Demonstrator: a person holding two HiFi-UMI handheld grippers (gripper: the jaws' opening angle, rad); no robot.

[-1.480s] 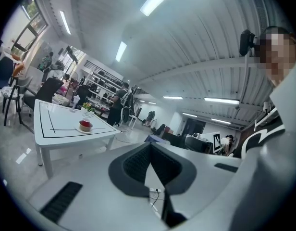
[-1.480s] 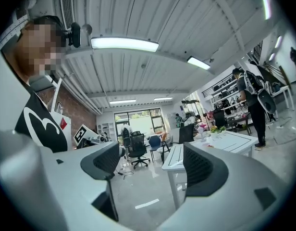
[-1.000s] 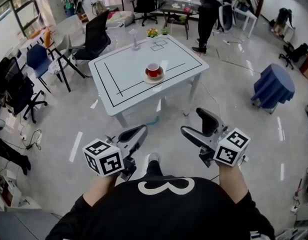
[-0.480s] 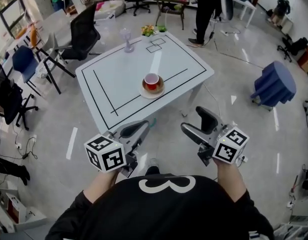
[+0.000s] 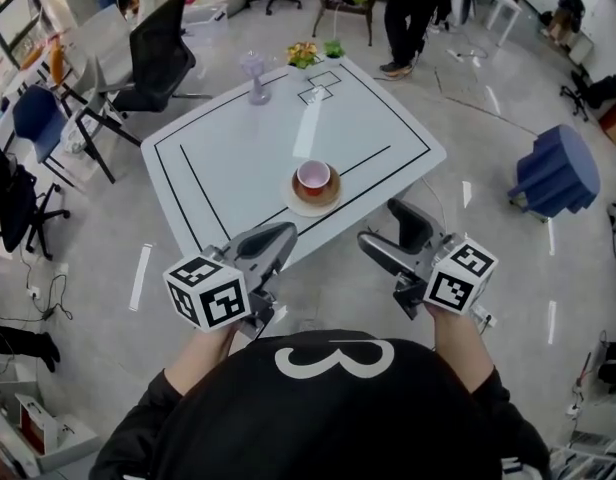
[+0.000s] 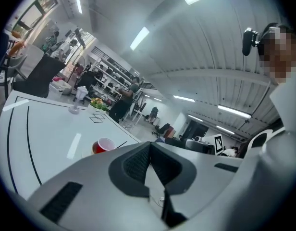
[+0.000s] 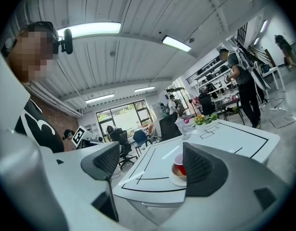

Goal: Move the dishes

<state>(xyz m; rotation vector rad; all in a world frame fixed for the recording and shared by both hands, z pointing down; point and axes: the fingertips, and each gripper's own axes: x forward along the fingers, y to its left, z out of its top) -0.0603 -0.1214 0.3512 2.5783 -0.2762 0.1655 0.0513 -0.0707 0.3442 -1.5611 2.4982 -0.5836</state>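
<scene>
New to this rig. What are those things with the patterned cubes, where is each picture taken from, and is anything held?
No robot here: a person holds a tool in each hand, each ending in a claw. One picture comes from a camera on the person's head, looking down; the other two come from cameras on the tools. The left claw is shut and empty, the right claw open and empty. Ahead, on the white table, a red cup sits on a saucer, untouched.
</scene>
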